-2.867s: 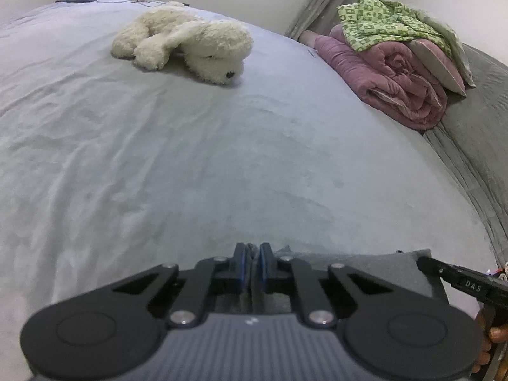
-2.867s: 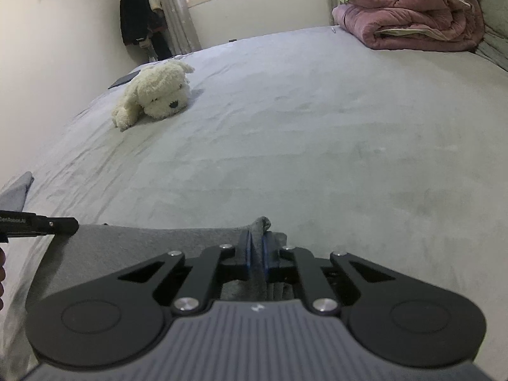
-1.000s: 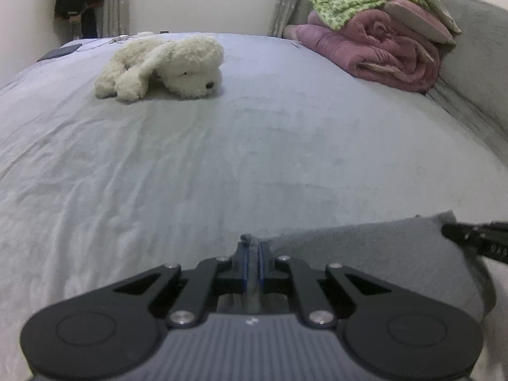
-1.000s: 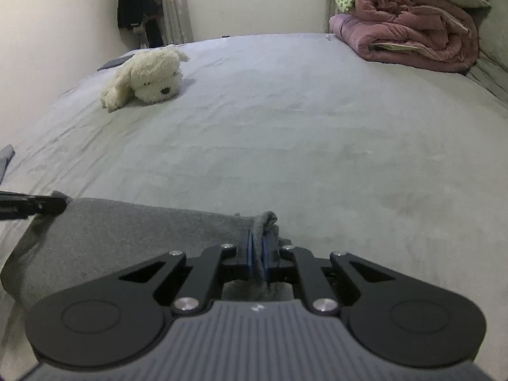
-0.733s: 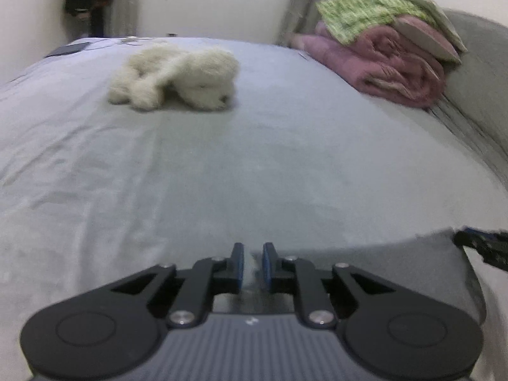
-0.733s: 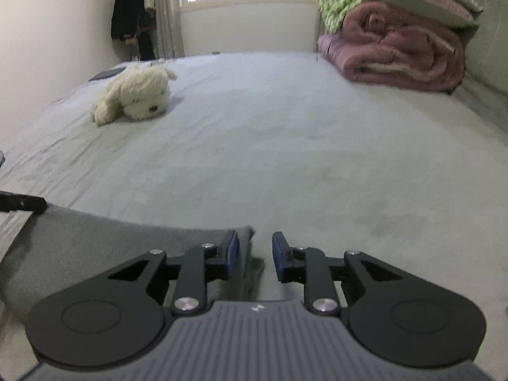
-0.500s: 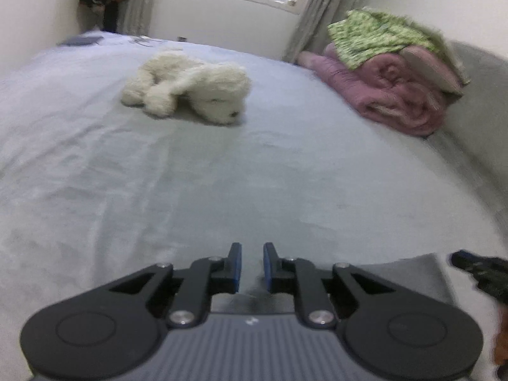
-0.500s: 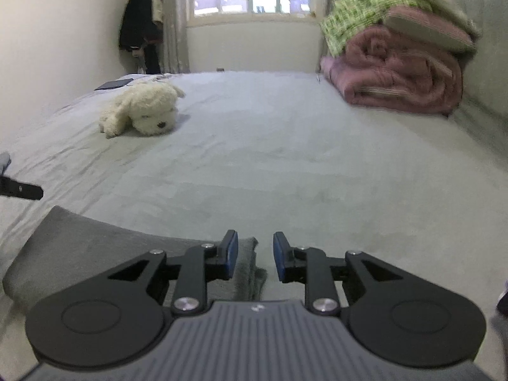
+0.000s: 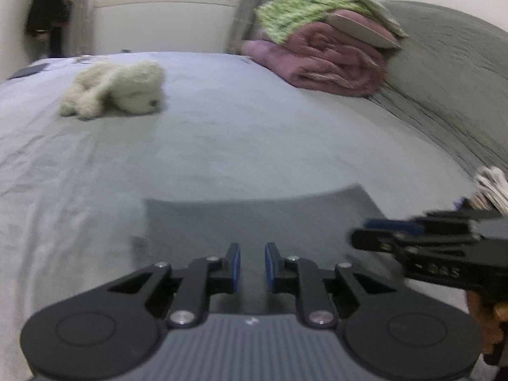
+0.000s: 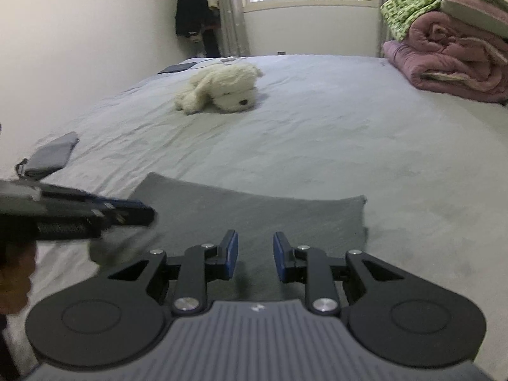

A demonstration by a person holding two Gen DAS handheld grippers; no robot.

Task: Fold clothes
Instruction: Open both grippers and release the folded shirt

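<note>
A dark grey garment (image 9: 254, 216) lies folded flat on the pale grey bed (image 9: 222, 133). In the left wrist view, my left gripper (image 9: 252, 254) hovers over its near part, jaws open with nothing between the blue pads. My right gripper (image 9: 362, 231) reaches in from the right, blurred, over the garment's right side. In the right wrist view, the same garment (image 10: 254, 212) spreads under my right gripper (image 10: 255, 244), which is open and empty. There my left gripper (image 10: 147, 211) comes in from the left above the garment's left corner, with a hand behind it.
A white plush dog (image 10: 219, 92) lies further up the bed. Pink quilts (image 10: 454, 66) with a green blanket (image 10: 412, 0) are stacked at the far right. A small grey pouch (image 10: 50, 158) sits near the left edge. A grey headboard (image 9: 451, 82) runs along the right.
Both grippers were shut on the garment's far edge one second ago. They have opened, let it go, and drawn back and upward. The garment now rests flat.
</note>
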